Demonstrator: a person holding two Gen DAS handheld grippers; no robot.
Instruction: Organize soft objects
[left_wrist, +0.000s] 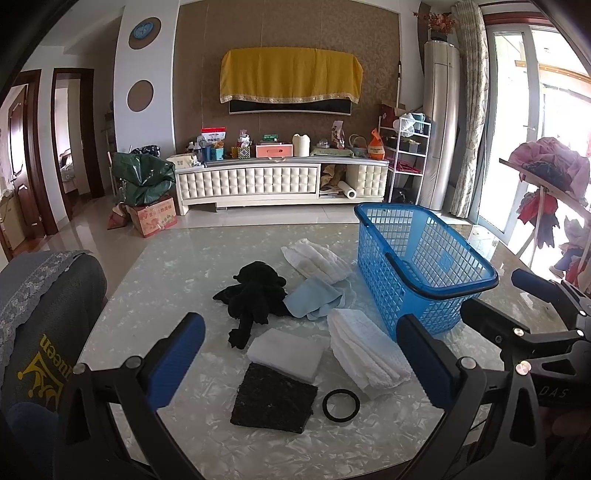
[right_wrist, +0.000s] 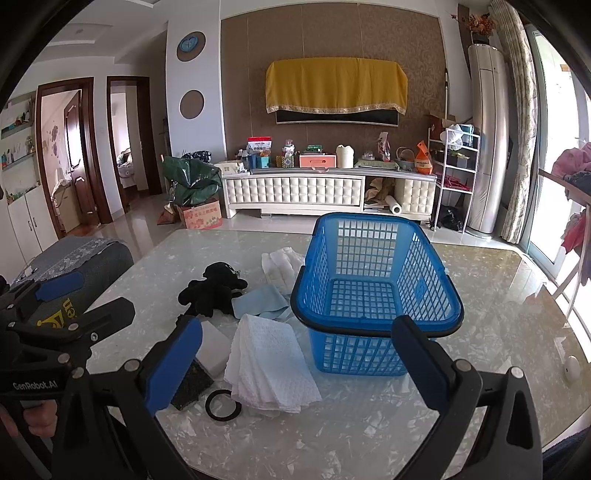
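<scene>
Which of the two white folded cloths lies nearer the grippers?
The white folded cloth beside the blue basket's near corner, next to the black ring. The other white cloth lies farther back, partly hidden by the basket's far-left side.

The laundry basket (right_wrist: 376, 291) is bright blue plastic in an open grid pattern with a black rim, standing on a table (right_wrist: 498, 314) of pale grey-white mottled, pearly flakes. Beside it lie a black plush toy (left_wrist: 255, 295), a light blue cloth (left_wrist: 314, 301), two white waffle-textured towels (left_wrist: 365, 354) (left_wrist: 317, 260), a plain white sponge (left_wrist: 286, 352), a speckled black scouring pad (left_wrist: 273, 400) and a black ring (left_wrist: 340, 404). Both grippers' fingers (left_wrist: 177, 354) (right_wrist: 173, 360) carry blue pads on black frames
</scene>
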